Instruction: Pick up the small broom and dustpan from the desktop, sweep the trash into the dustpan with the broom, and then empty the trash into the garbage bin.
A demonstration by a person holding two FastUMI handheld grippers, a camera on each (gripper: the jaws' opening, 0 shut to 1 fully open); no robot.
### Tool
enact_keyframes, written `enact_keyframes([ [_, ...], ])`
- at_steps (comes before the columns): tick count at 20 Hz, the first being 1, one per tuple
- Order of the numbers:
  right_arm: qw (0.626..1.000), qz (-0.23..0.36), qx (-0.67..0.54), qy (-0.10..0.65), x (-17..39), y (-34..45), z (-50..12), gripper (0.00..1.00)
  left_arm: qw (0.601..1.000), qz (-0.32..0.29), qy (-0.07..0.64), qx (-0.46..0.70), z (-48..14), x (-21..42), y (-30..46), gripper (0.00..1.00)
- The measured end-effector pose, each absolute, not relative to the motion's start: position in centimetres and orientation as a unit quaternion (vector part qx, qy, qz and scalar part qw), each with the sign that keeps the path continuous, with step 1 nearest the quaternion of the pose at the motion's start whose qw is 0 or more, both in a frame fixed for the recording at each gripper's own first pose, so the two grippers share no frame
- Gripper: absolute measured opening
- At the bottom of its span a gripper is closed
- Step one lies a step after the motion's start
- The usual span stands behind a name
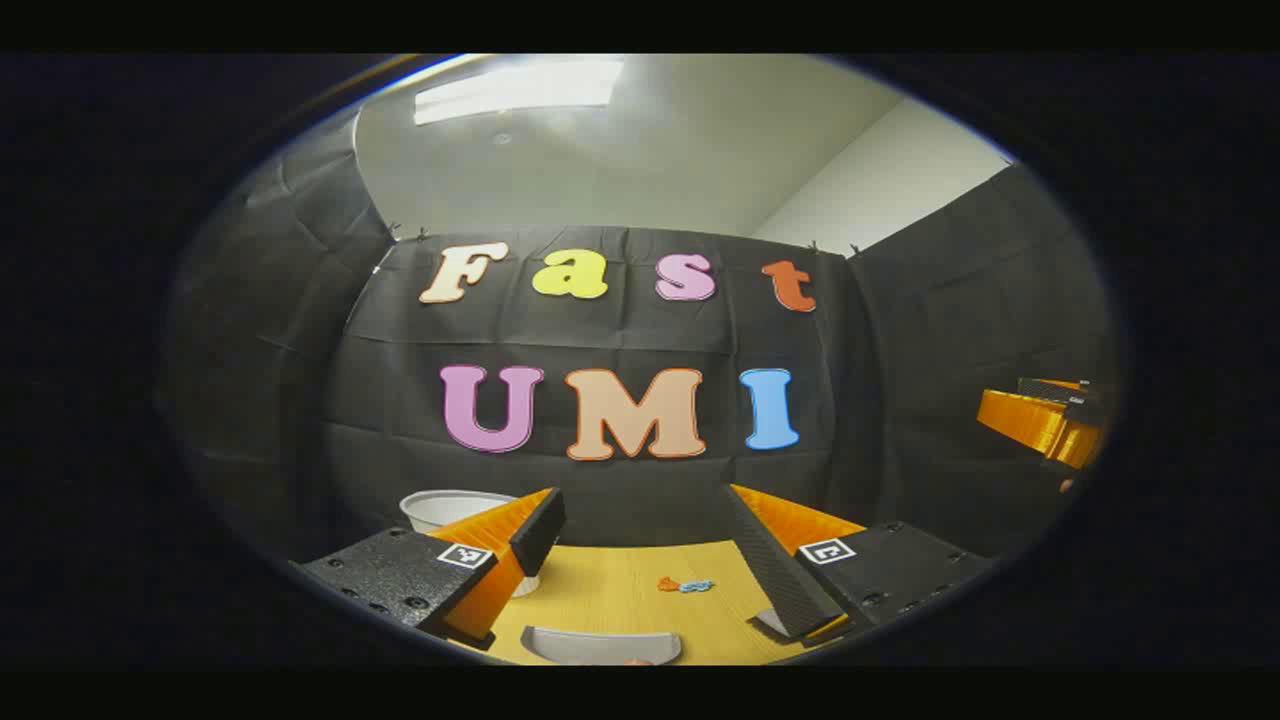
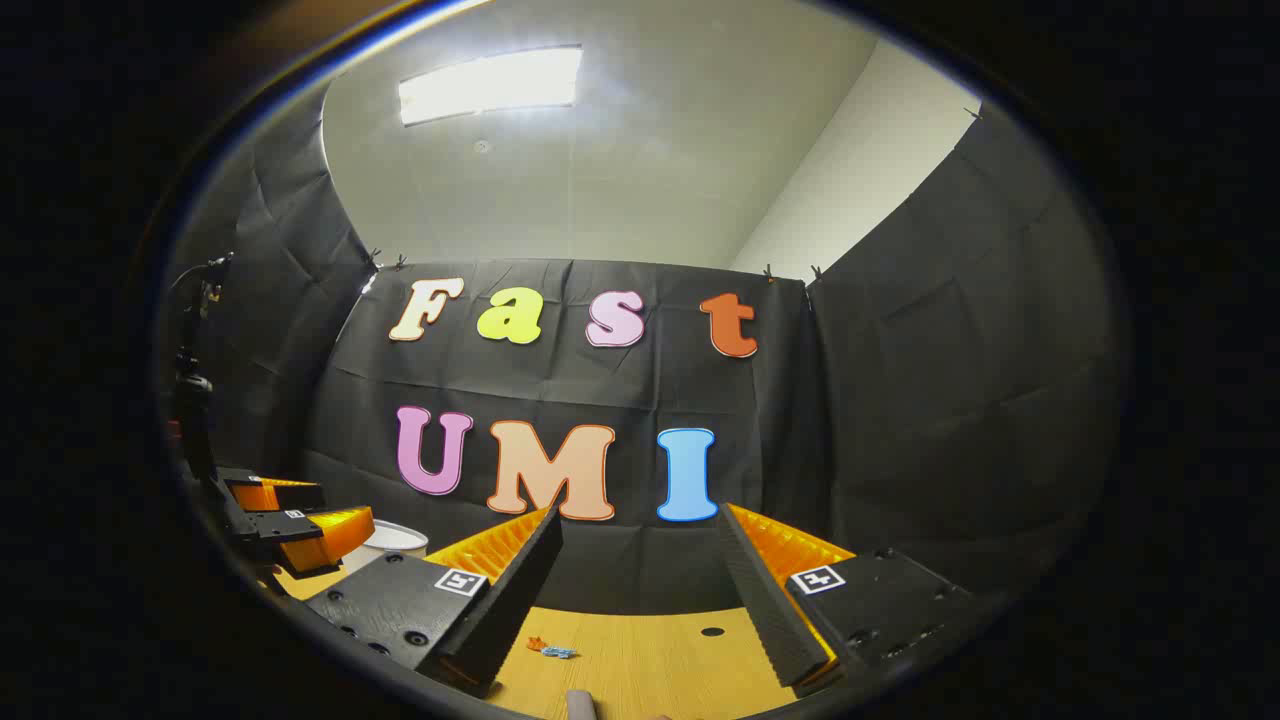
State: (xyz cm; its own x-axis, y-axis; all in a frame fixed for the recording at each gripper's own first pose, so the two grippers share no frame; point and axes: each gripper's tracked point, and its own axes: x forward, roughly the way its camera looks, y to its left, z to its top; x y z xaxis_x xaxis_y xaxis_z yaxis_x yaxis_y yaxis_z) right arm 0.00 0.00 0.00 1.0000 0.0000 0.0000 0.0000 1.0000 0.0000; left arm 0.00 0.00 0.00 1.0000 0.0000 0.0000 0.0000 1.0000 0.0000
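While both grippers hover open and empty above the desktop (image 1: 620,590), pickup is the step in hand. The dustpan (image 1: 600,645) lies just below the left gripper (image 1: 640,560), trash (image 1: 685,584) beyond, bin (image 1: 445,508) left; next, lower and grip.
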Motion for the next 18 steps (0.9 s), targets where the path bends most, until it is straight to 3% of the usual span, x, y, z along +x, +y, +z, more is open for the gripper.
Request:
enact_keyframes([
  [5, 1.000, -0.009, 0.002, -0.006, 0.8, -0.2, -0.2, 0.94, 1.000, 0.012, -0.008, 0.001, 0.2, 0.3, 0.8, 0.99],
  [6, 1.000, -0.008, 0.004, -0.005, 0.9, -0.2, -0.2, 0.93, 1.000, 0.013, -0.007, 0.001, 0.1, 0.3, 0.8, 0.95],
  [14, 1.000, 0.001, 0.018, -0.003, 1.6, 0.2, -1.1, 0.93, 1.000, 0.026, -0.007, 0.010, 0.2, -0.1, 1.5, 0.95],
  [15, 1.000, 0.003, 0.021, 0.001, 1.5, 0.1, -1.4, 0.93, 1.000, 0.025, -0.010, 0.008, 0.4, -0.2, 1.5, 0.99],
  [17, 1.000, 0.006, 0.025, 0.011, 1.6, 0.1, -1.9, 0.93, 1.000, 0.022, -0.013, 0.000, 0.5, -0.4, 1.3, 0.91],
  [18, 1.000, 0.008, 0.025, 0.013, 1.5, 0.1, -2.1, 0.93, 1.000, 0.025, -0.013, 0.002, 0.6, -0.5, 1.4, 0.99],
])
